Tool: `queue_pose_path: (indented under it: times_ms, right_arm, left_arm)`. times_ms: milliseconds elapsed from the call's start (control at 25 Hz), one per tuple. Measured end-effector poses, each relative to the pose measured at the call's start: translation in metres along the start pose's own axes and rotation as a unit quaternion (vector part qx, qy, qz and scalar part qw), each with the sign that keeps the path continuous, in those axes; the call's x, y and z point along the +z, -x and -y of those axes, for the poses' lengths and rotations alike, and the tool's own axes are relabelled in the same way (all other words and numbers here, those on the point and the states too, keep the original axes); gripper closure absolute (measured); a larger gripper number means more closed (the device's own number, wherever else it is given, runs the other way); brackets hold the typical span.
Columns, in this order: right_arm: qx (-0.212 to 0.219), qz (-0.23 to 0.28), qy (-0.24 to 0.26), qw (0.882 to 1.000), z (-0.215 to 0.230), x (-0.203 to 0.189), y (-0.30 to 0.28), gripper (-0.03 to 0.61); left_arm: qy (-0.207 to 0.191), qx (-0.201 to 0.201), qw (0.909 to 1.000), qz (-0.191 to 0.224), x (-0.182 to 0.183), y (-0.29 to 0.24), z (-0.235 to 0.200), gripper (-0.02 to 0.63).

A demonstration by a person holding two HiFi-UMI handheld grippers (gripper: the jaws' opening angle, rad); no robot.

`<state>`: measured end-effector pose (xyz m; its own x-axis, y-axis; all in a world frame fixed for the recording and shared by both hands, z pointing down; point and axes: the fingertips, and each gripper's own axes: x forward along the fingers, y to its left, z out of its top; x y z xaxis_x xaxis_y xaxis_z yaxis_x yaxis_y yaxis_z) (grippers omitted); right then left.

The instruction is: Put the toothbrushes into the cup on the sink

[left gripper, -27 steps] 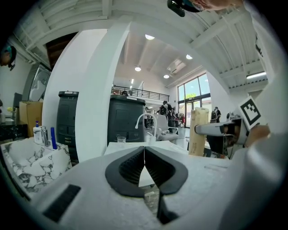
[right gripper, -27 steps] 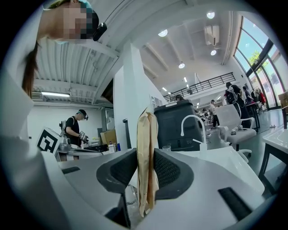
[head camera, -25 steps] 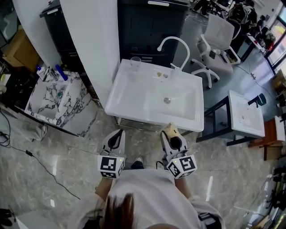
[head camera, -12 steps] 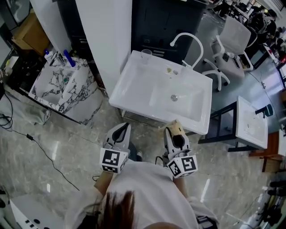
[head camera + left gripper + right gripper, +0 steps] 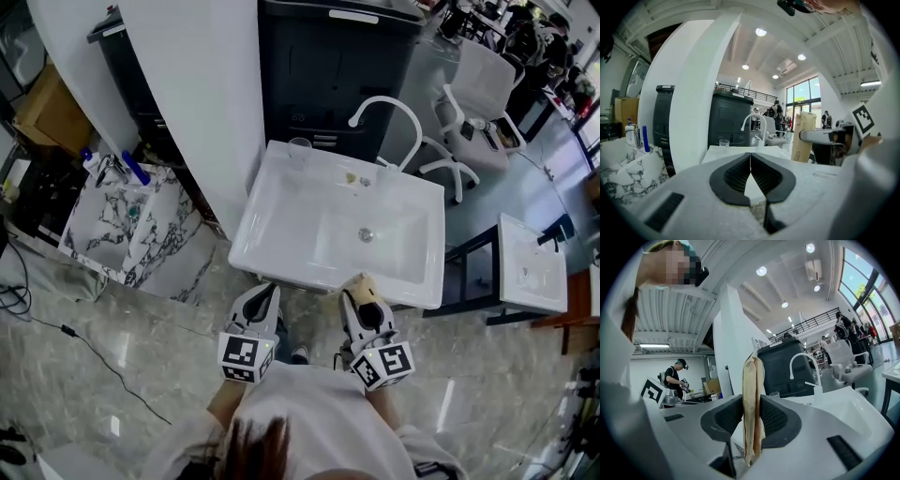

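The right gripper has its jaws clamped on a flat tan paper packet, which stands upright between the pads and projects above and below them. The contents of the packet are not visible; going by the task, it is probably a wrapped toothbrush. The left gripper has its jaws closed pad to pad with nothing between them. Both grippers are held side by side at the near edge of the sink, pointing across the basin. The cup, a clear glass, stands on the far rim of the sink, ahead of both sets of jaws and well apart from them, to the left of the faucet. No toothbrush shows in the cup, so no placement appears complete. Assessment: the task is at an early stage, with one item gripped and in transit. The remaining steps are to carry the packet across the basin to the cup, insert it, release it, and deal with any further toothbrushes.
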<state>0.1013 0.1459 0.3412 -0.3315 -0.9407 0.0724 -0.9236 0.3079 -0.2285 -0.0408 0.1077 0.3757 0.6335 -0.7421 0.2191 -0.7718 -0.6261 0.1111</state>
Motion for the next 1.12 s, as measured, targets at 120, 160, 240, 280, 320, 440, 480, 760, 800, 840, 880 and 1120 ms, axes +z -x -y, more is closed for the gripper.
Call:
queue_pose_path:
  times_ms: [120, 160, 240, 280, 320, 440, 480, 760, 800, 840, 880, 1120]
  right_arm:
    - [-0.006, -0.007, 0.003, 1.0, 0.003, 0.004, -0.027, 0.471]
    - [-0.009, -0.007, 0.004, 1.0, 0.005, 0.006, -0.037, 0.471]
    - [-0.013, -0.004, 0.006, 1.0, 0.008, 0.012, -0.055, 0.471]
    - [-0.015, -0.001, 0.008, 1.0, 0.008, 0.015, -0.065, 0.471]
    - [-0.018, 0.002, 0.01, 1.0, 0.008, 0.019, -0.074, 0.471]
    - [-0.025, 0.009, 0.017, 0.999, 0.01, 0.028, -0.098, 0.471]
    - [-0.028, 0.009, 0.02, 0.999, 0.011, 0.03, -0.105, 0.471]
    - [-0.055, 0.011, 0.019, 0.998, 0.019, 0.03, -0.137, 0.471]
    - [-0.057, 0.012, 0.018, 0.998, 0.019, 0.03, -0.141, 0.471]
    - [-0.058, 0.013, 0.016, 0.998, 0.02, 0.032, -0.145, 0.471]
    - [-0.058, 0.015, 0.014, 0.998, 0.021, 0.035, -0.149, 0.471]
    - [-0.061, 0.011, 0.011, 0.998, 0.027, 0.04, -0.162, 0.471]
  left_arm:
    - [-0.002, -0.007, 1.0, 0.0, 0.009, -0.02, -0.024, 0.598]
    - [-0.004, -0.01, 0.9999, 0.001, 0.014, -0.027, -0.032, 0.598]
    - [-0.011, -0.017, 0.9998, 0.002, 0.021, -0.04, -0.046, 0.598]
    - [-0.014, -0.022, 0.9997, 0.002, 0.024, -0.046, -0.052, 0.598]
    - [-0.016, -0.026, 0.9995, 0.003, 0.026, -0.051, -0.059, 0.598]
    - [-0.005, -0.037, 0.9993, 0.005, 0.035, -0.068, -0.076, 0.598]
    - [-0.001, -0.041, 0.9992, 0.005, 0.038, -0.073, -0.08, 0.598]
    - [-0.032, -0.08, 0.9962, 0.01, 0.052, -0.093, -0.099, 0.598]
    - [-0.034, -0.078, 0.9963, 0.007, 0.053, -0.095, -0.105, 0.598]
    - [-0.034, -0.074, 0.9967, 0.004, 0.053, -0.097, -0.111, 0.598]
    - [-0.032, -0.069, 0.9971, 0.002, 0.053, -0.1, -0.116, 0.598]
    - [-0.012, -0.051, 0.9984, -0.02, 0.041, -0.11, -0.139, 0.598]
